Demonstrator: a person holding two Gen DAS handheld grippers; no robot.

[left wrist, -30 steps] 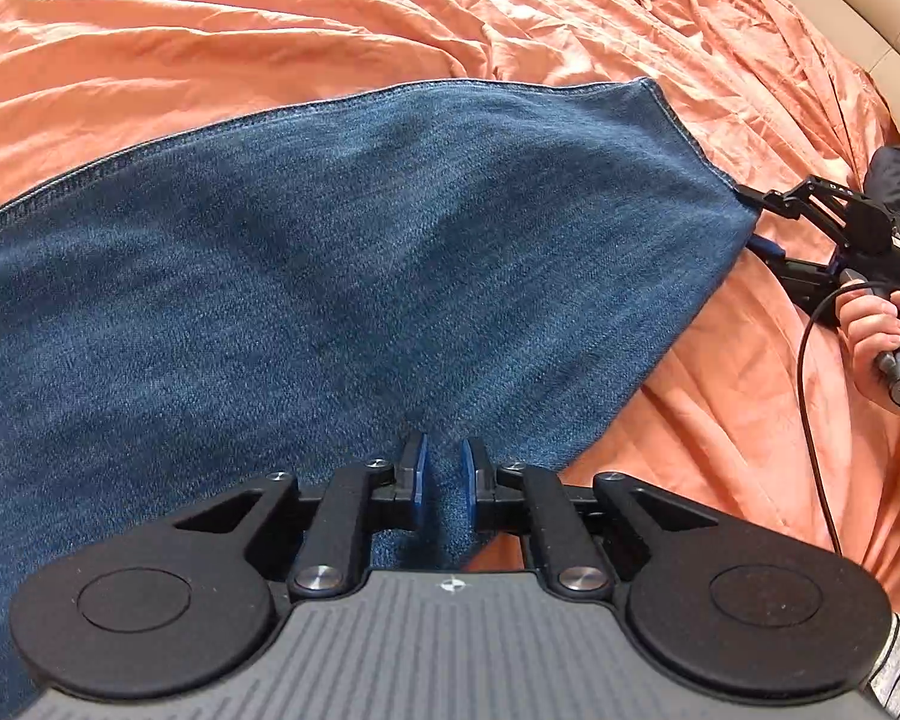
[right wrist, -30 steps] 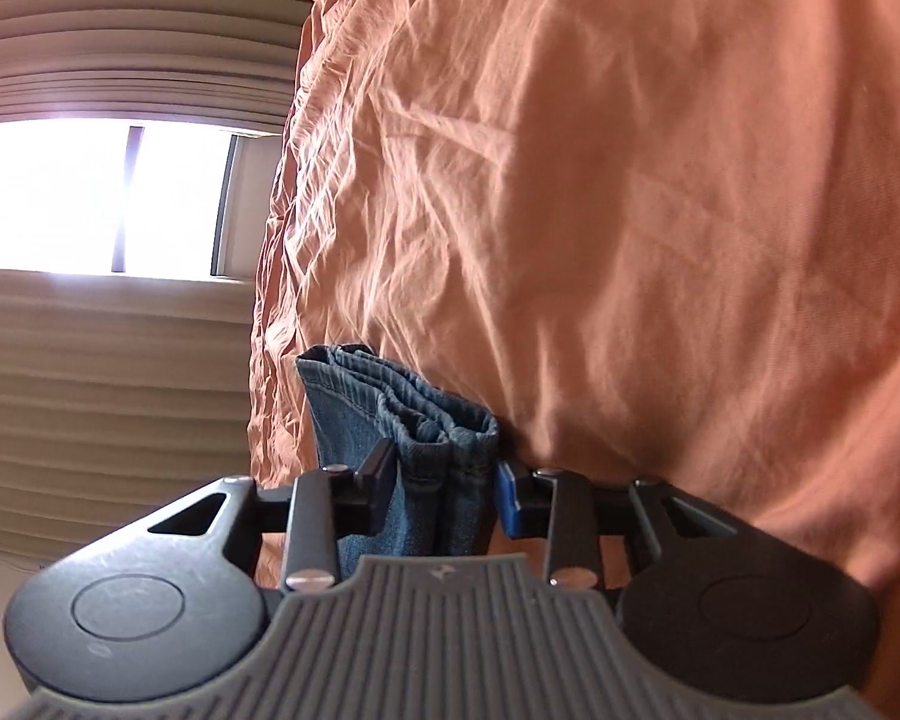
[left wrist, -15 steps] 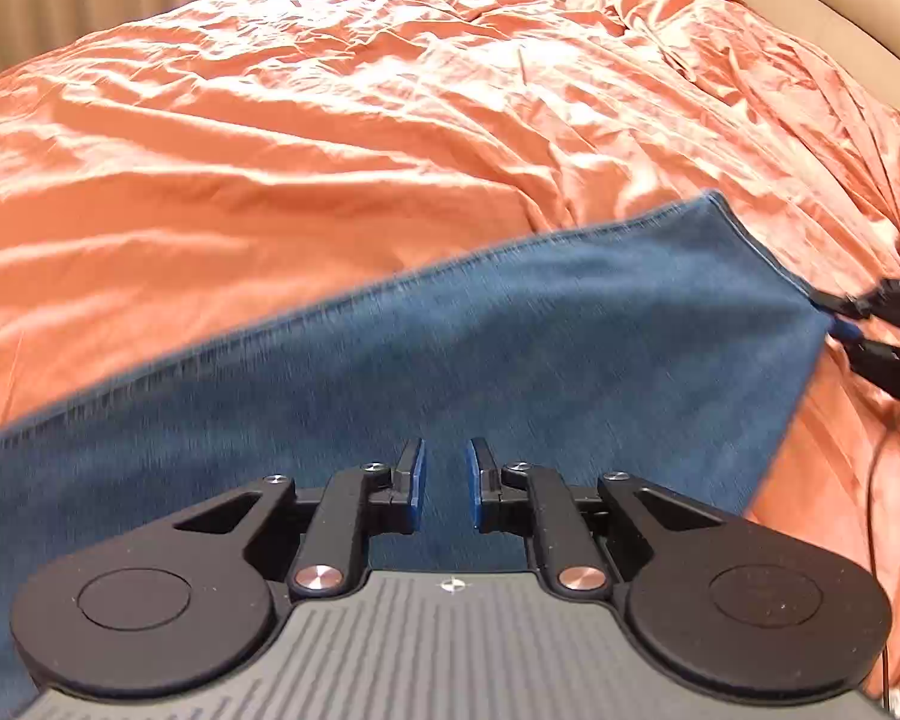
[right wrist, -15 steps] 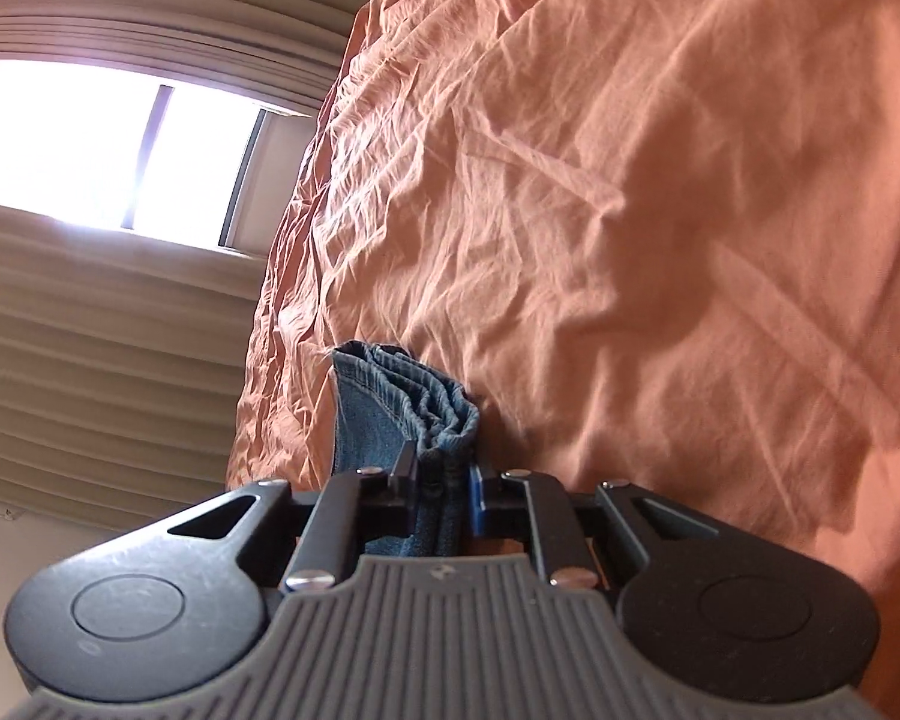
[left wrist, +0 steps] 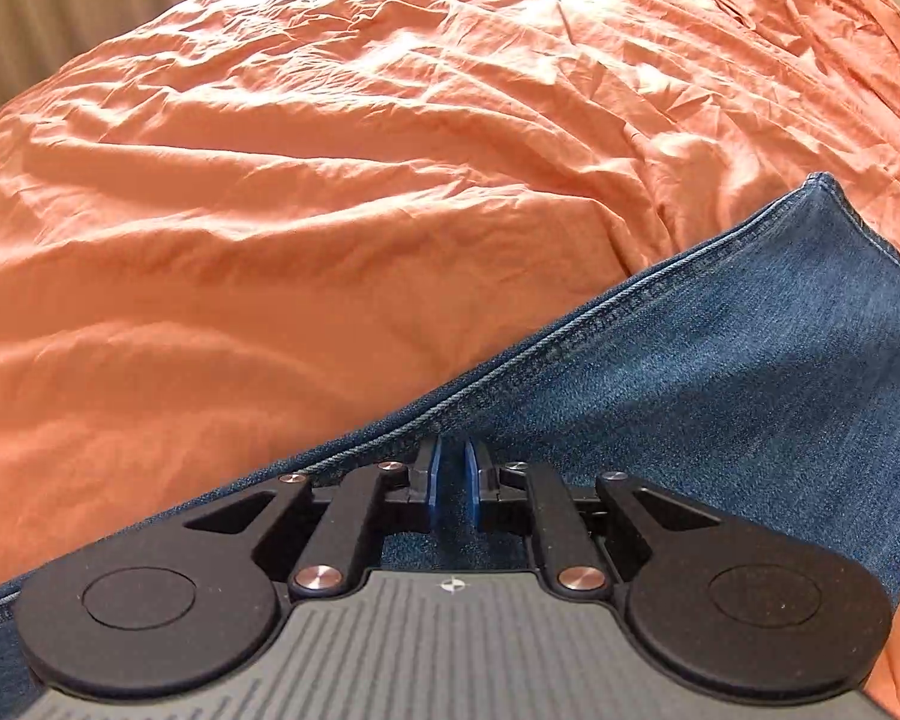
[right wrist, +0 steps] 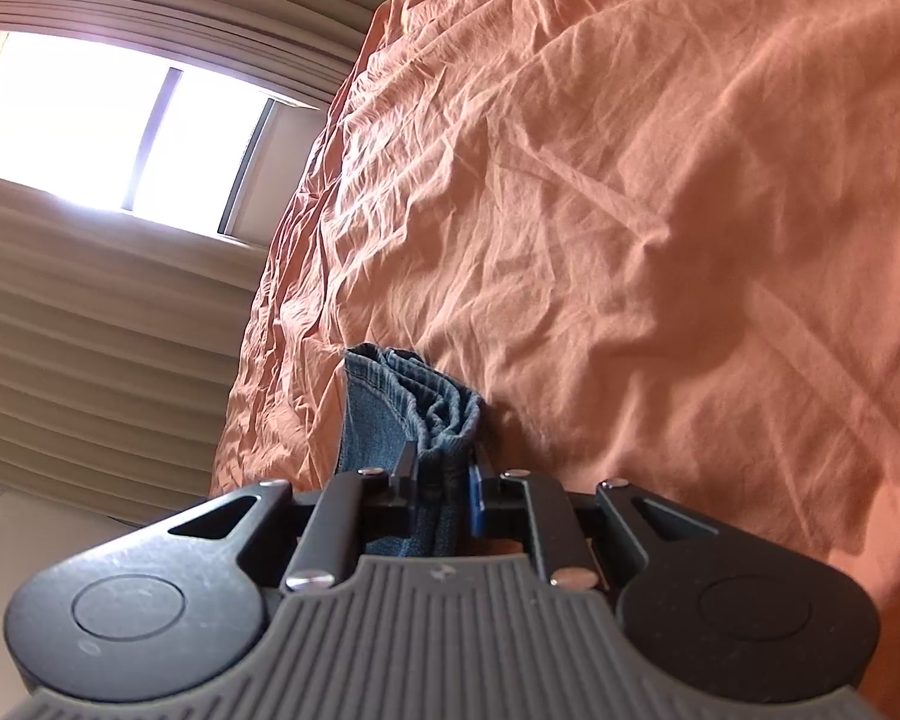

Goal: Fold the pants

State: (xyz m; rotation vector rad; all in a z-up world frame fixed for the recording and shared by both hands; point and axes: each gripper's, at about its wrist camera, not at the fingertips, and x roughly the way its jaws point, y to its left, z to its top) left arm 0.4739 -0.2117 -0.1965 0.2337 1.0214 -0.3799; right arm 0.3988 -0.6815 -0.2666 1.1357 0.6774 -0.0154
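The blue denim pants (left wrist: 750,372) lie over the orange bed cover, filling the lower right of the left wrist view, with a stitched seam edge running diagonally. My left gripper (left wrist: 453,480) has its blue pads nearly closed on the denim just below that seam. In the right wrist view my right gripper (right wrist: 444,480) is shut on a bunched, layered hem of the pants (right wrist: 414,402), which sticks out beyond the fingers above the cover.
The wrinkled orange bed cover (left wrist: 330,180) spreads over the whole bed and also shows in the right wrist view (right wrist: 660,210). A bright window (right wrist: 108,132) and beige curtains (right wrist: 90,330) stand beyond the bed's edge.
Both grippers have carried the pants across the bed; in the left view the denim has slid down and right, baring more orange cover. The right gripper's jaws have closed tighter on the hem.
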